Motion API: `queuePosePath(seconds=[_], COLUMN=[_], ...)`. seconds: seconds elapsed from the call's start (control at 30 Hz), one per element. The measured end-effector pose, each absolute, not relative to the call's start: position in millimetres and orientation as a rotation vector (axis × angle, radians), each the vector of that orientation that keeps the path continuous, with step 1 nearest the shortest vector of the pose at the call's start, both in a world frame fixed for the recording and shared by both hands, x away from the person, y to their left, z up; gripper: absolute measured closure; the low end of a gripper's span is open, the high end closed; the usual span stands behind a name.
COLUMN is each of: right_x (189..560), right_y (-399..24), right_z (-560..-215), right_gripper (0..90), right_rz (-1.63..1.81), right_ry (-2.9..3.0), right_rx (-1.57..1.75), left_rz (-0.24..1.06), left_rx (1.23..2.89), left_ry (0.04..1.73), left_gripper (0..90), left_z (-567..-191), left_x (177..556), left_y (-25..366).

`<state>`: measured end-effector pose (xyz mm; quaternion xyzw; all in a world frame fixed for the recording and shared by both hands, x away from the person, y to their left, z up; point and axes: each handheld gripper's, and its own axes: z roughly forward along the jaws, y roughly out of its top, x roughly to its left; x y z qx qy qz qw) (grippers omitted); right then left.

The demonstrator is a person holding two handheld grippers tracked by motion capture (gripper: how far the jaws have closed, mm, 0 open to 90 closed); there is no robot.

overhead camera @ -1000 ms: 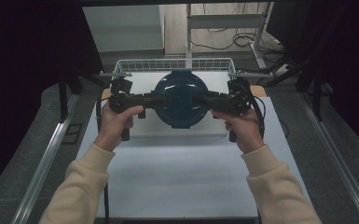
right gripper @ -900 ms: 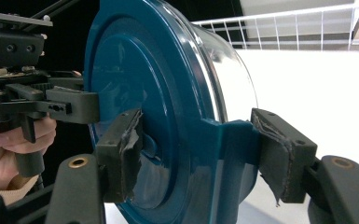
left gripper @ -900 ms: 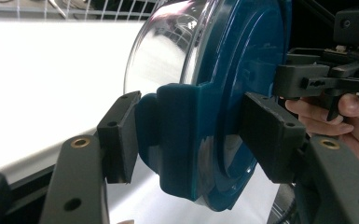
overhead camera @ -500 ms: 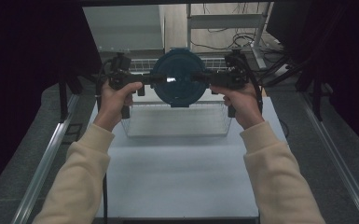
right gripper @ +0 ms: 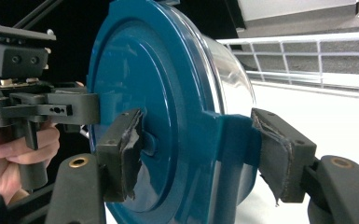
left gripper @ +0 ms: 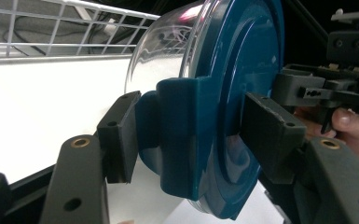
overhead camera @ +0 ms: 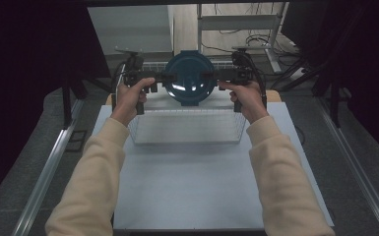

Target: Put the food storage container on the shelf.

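Grippers number two, one in each hand, and between them hangs one container (overhead camera: 189, 78): a clear bowl shut with a blue lid. One wire basket (overhead camera: 184, 127) stands on the white table (overhead camera: 192, 187), its near wall just below the container in the high view. The left gripper (overhead camera: 153, 77) is clamped on the container's left edge, one pad (left gripper: 120, 135) on a blue lid latch on the bowl side, the other pad on the lid's face. The right gripper (overhead camera: 222, 76) is clamped on the opposite edge the same way, one worn pad (right gripper: 121, 151) on the lid's face, the other on the latch. The container is tilted on edge, lid facing the person, held off the table above the basket's far part.
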<state>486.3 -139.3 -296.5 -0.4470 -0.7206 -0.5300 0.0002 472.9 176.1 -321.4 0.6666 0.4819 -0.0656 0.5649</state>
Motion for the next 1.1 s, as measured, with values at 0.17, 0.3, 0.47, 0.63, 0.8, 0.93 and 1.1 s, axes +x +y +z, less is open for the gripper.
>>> queuePosePath(seconds=[0.17,0.3,0.47,0.63,0.8,0.93,1.1], right_x=[498,505,513,517,513,504,485], right_y=[-139,-141,-143,-145,-144,-139,-144], right_z=[-300,-307,-317,-322,-324,-314,-303], right_gripper=[36.0,35.7,35.7,35.5,30.7,15.9,12.3], right_rz=[-1.645,-1.620,-1.593,-1.566,-1.621,-1.732,-1.783], right_ry=[-2.177,-2.066,-1.939,-1.869,-1.894,-1.974,-2.052], right_rx=[-1.473,-1.564,-1.649,-1.695,-1.684,-1.688,-1.656], left_rz=[-0.233,-0.320,-0.347,-0.331,-0.283,-0.171,-0.009], left_rx=[1.541,1.511,1.474,1.453,1.471,1.493,1.532], left_ry=[1.177,1.210,1.233,1.234,1.230,1.228,1.198], left_gripper=[38.8,35.9,34.8,34.2,30.4,21.8,20.9], left_z=[-326,-335,-341,-344,-343,-336,-325], left_x=[485,494,501,503,499,491,471], left_y=[177,177,177,174,169,164,166])
